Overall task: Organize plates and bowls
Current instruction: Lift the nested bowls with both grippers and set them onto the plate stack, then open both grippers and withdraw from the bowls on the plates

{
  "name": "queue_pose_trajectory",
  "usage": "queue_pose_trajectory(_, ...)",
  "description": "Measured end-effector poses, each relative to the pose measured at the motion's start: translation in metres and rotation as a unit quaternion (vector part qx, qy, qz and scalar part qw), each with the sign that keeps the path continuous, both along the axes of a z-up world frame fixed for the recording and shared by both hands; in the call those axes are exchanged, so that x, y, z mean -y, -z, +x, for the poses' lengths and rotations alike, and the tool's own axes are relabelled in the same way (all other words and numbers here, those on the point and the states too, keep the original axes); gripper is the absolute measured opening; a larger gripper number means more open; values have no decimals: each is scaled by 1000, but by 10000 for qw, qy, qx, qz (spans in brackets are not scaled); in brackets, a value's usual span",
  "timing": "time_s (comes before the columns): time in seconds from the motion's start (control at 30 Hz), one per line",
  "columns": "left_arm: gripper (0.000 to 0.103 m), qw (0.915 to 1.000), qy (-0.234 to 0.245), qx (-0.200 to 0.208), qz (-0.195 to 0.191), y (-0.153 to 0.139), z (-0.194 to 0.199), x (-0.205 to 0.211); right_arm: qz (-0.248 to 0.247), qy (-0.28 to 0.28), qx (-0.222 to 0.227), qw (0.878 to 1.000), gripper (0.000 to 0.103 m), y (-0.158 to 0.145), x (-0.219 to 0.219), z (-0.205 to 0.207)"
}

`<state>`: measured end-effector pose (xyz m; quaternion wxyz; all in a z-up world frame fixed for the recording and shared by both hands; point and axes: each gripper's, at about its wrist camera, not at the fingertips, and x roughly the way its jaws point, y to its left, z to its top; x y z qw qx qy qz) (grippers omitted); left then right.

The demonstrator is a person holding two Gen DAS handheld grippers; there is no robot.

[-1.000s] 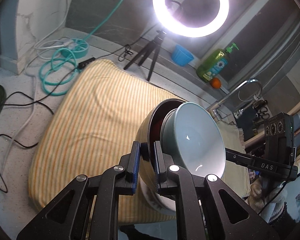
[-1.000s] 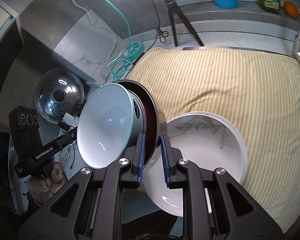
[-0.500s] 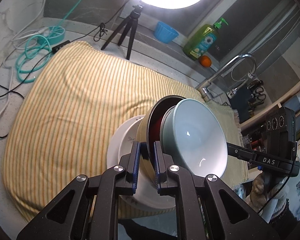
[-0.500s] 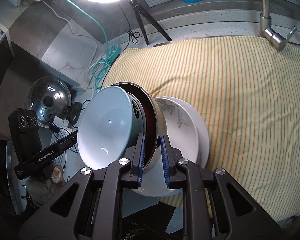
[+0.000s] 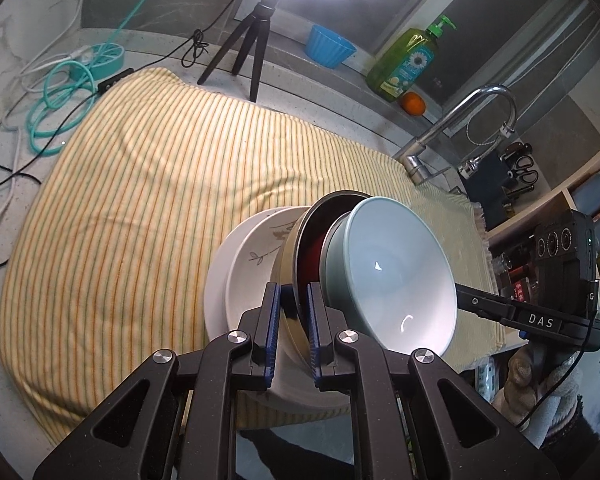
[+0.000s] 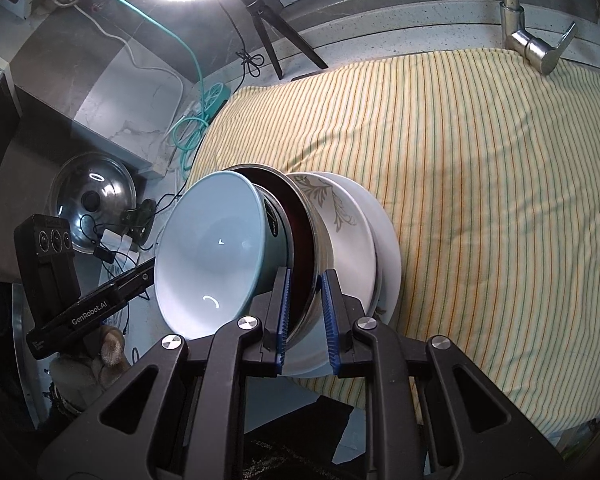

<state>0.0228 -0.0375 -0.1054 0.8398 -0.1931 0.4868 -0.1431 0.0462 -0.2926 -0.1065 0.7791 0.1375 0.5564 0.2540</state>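
Both grippers pinch the rim of a metal bowl with a dark red inside [image 5: 300, 256] from opposite sides. A pale blue-green bowl [image 5: 396, 276] is nested in it. The stack is over two stacked white plates [image 5: 252, 256] with a leaf pattern, near the front edge of the striped yellow cloth [image 5: 140, 184]. My left gripper [image 5: 293, 312] is shut on the metal bowl's rim. My right gripper [image 6: 305, 300] is shut on the same rim [image 6: 320, 236]; the blue-green bowl [image 6: 212, 252] and the plates [image 6: 356, 232] show there too. Whether the bowl rests on the plates I cannot tell.
A ring light tripod [image 5: 252, 36], a blue cup [image 5: 328, 50], a green soap bottle [image 5: 408, 60] and an orange [image 5: 414, 103] stand at the back. A faucet [image 5: 460, 120] is at the right. Cables [image 5: 56, 92] lie at the left. A steel lid [image 6: 92, 200] is left of the counter.
Both grippers carried the nested bowls over the cloth toward the white plates; the plates now show fully beneath the bowls. Both grips stayed shut.
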Motion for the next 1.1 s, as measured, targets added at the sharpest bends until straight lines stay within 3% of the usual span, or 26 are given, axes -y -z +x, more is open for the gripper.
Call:
queue_pose_trajectory(0.57, 10, 9999, -57, -127, 84, 5, 0, 1, -13, -8, 79, 10000, 17, -1, 1, -1)
queue_pose_trajectory(0.7, 17, 9999, -68, -15, 105, -2, -3, -2, -68, 17, 107, 9999, 18, -1, 2, -2)
queue_pose_trajectory(0.8, 17, 9998, -62, 28, 159, -5, -5, -4, -88, 67, 159, 9998, 21, -3, 6, -5)
queue_pose_trajectory(0.93, 17, 9995, -34, 128, 290, -11, -10, -5, -164, 114, 336, 9992, 38, -12, 10, -11)
queue_pose_trajectory(1.1, 40, 9974, 104, 360, 624, -24, -21, 2, -272, 142, 610, 9977, 47, -27, 14, -21)
